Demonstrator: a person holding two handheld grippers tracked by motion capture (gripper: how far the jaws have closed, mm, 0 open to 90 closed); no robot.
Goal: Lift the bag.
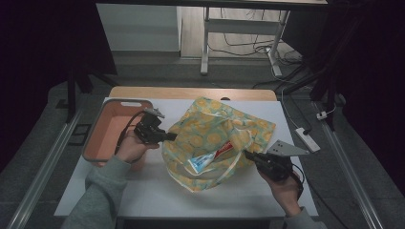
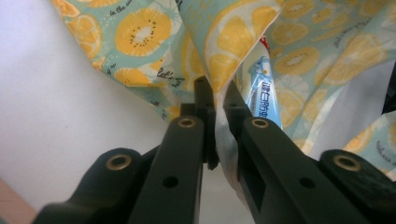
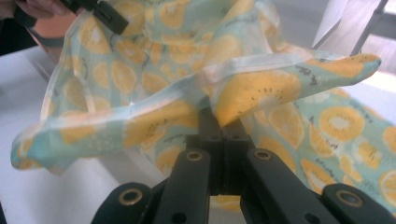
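Left gripper view, toothpaste tube [image 2: 268, 95] lettering perhaps Chinese, both grippers clamped on fruit-print bag [image 2: 144, 37]

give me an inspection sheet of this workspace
surface: white table, bare at the front
job's things: fruit-print bag held open, toothpaste tube in its mouth
clutter: orange bin at the left edge
grippers: left gripper shut on the bag's left rim; right gripper shut on its right rim
cables: one cable trails from the left gripper; power strip beside the table
surroundings: desk legs and floor wires behind
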